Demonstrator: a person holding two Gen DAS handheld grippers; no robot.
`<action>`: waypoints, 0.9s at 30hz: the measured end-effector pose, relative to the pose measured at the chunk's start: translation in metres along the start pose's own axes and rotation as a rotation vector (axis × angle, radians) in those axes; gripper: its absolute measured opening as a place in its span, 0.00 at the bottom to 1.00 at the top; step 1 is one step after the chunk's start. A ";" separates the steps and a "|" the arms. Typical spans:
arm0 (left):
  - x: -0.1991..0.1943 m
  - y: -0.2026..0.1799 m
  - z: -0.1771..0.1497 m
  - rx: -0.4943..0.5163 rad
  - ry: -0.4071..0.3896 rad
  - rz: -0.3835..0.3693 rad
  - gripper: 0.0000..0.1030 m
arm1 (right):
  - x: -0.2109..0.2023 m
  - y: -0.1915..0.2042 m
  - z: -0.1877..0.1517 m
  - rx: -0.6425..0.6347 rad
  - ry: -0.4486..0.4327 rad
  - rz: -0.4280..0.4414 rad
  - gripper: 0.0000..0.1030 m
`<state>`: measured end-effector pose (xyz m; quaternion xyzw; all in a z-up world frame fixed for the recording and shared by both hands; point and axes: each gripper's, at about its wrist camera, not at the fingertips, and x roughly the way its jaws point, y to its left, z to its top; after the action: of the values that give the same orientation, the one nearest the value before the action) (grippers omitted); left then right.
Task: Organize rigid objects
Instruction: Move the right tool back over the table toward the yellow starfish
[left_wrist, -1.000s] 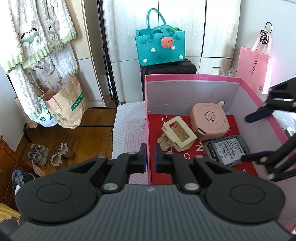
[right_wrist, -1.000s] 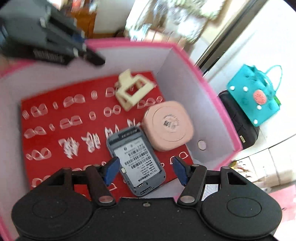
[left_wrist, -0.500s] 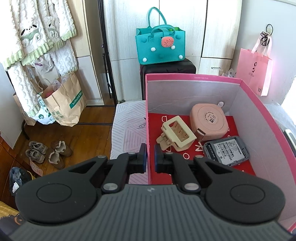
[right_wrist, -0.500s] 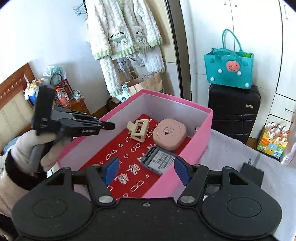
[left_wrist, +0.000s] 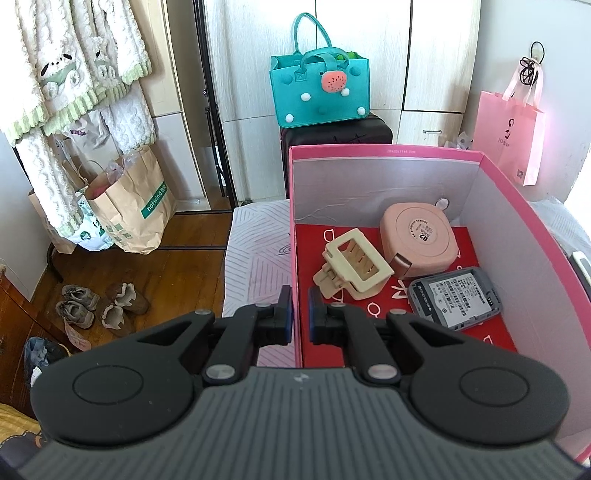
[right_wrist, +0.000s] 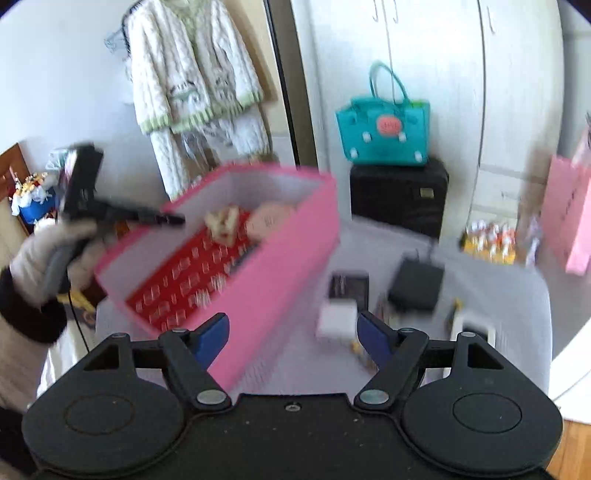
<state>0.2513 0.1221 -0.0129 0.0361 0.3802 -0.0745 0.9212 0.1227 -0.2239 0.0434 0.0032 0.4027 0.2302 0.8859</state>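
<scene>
A pink box (left_wrist: 293, 229) with a red patterned floor holds a cream hair claw (left_wrist: 352, 264), a round pink case (left_wrist: 419, 236) and a grey device with a label (left_wrist: 456, 297). My left gripper (left_wrist: 300, 315) is shut on the box's left wall, a finger on each side. In the blurred right wrist view my right gripper (right_wrist: 293, 334) is open and empty, above the table to the right of the box (right_wrist: 280, 258). Beyond its fingers lie a white block (right_wrist: 338, 319), a black flat item (right_wrist: 349, 286) and a black square device (right_wrist: 415, 284).
The table has a pale patterned cloth (left_wrist: 255, 258). A black suitcase (left_wrist: 336, 138) with a teal bag (left_wrist: 319, 90) stands behind it. A pink paper bag (left_wrist: 508, 142) hangs at the right. Brown paper bags (left_wrist: 129, 206) and shoes (left_wrist: 99, 306) are on the wooden floor at the left.
My right gripper has pulled out of the box, leaving the grey device inside, and swung right toward the loose items on the table. My left gripper has kept its hold on the wall.
</scene>
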 end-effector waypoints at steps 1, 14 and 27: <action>0.000 0.001 0.000 -0.007 -0.001 -0.004 0.06 | 0.005 -0.001 -0.010 0.010 0.018 0.002 0.79; 0.002 -0.003 0.001 0.017 0.016 0.038 0.06 | 0.013 -0.006 -0.081 -0.130 -0.028 -0.081 0.79; 0.002 -0.012 0.002 0.080 0.004 0.075 0.06 | 0.031 -0.041 -0.095 0.009 0.048 -0.135 0.73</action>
<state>0.2522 0.1094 -0.0125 0.0871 0.3773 -0.0550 0.9203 0.0889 -0.2649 -0.0512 -0.0257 0.4242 0.1683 0.8894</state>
